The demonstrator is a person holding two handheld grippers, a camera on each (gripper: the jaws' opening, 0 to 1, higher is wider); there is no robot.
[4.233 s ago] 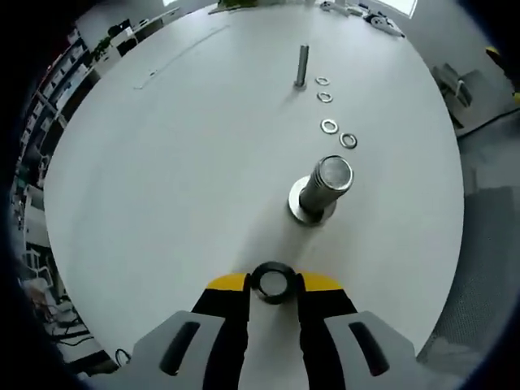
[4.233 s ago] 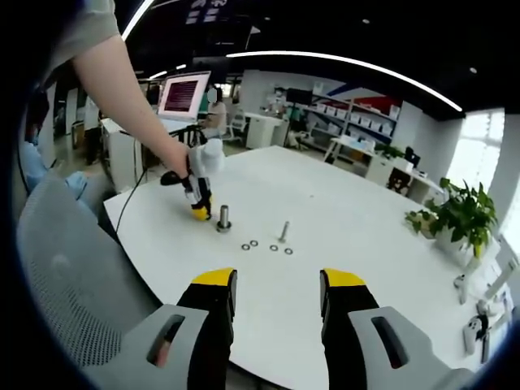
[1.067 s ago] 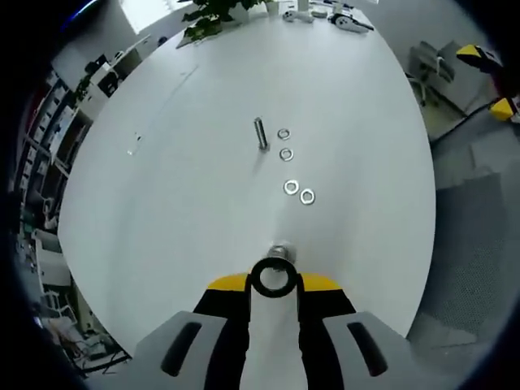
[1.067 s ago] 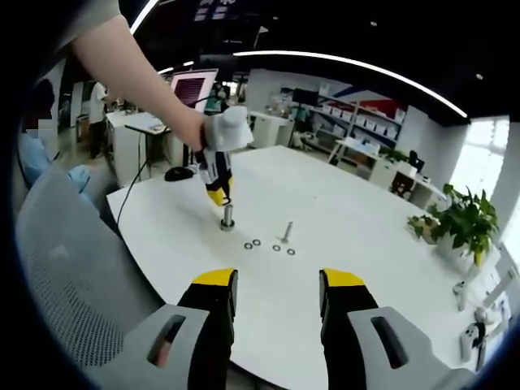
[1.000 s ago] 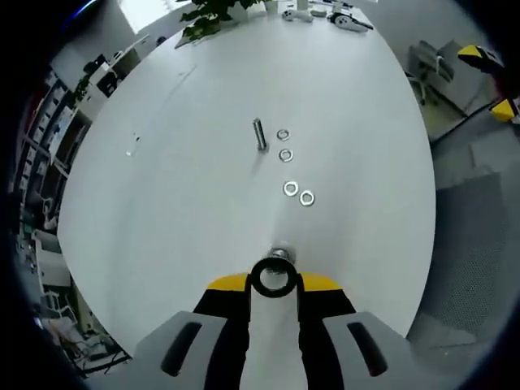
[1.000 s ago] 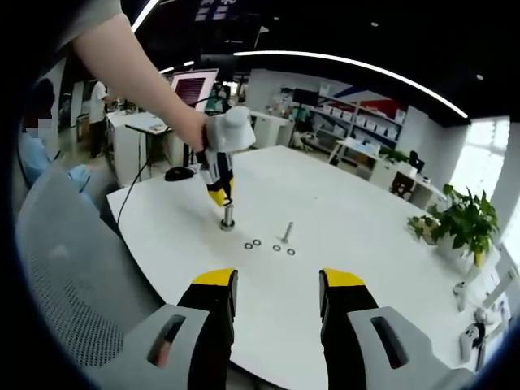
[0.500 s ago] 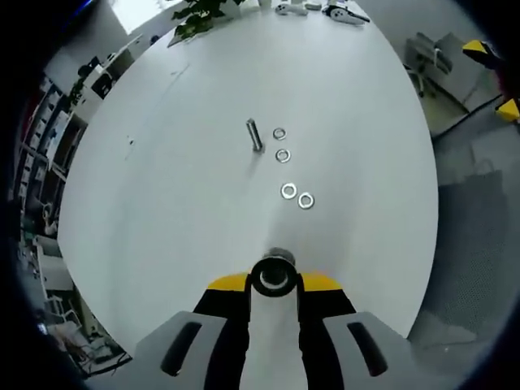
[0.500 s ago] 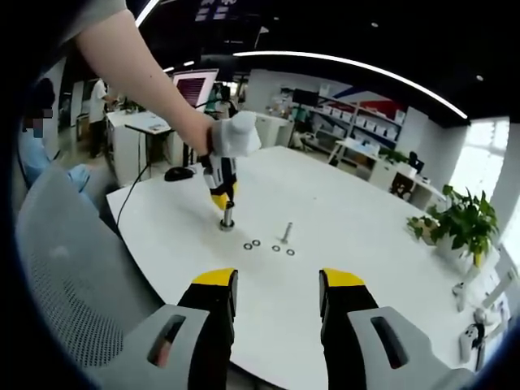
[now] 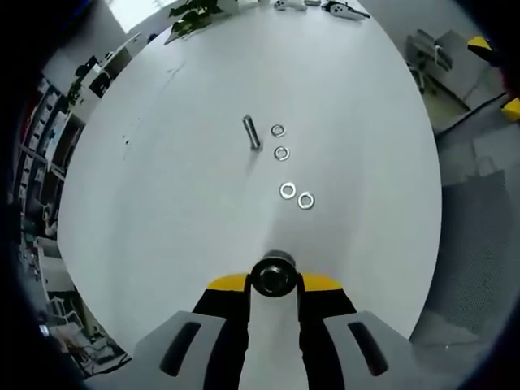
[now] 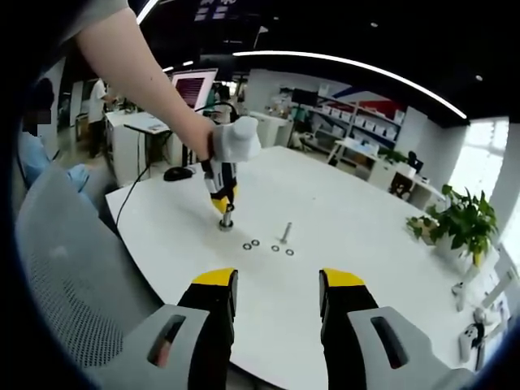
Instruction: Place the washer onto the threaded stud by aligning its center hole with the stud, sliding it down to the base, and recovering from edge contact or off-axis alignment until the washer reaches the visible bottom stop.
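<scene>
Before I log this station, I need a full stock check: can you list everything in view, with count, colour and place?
Table: one, white, round, carrying all the parts.
Washer: one, dark ring, held between the left gripper's jaws, directly over the stud.
Stud: one, metal, upright on a round base near the table edge.
Loose washers: four, silvery, flat on the table in a rough line.
Bolt: one, grey, beside the far washers.
Plant: one, green, at the far right of the table.
Chair: one, grey mesh, beside the table.
Monitor: one, lit, background desk.
Left gripper: yellow-tipped, shut on the washer.
Right gripper: yellow-tipped, open, holding nothing.
Person's arm: one, holding the left gripper.
</scene>
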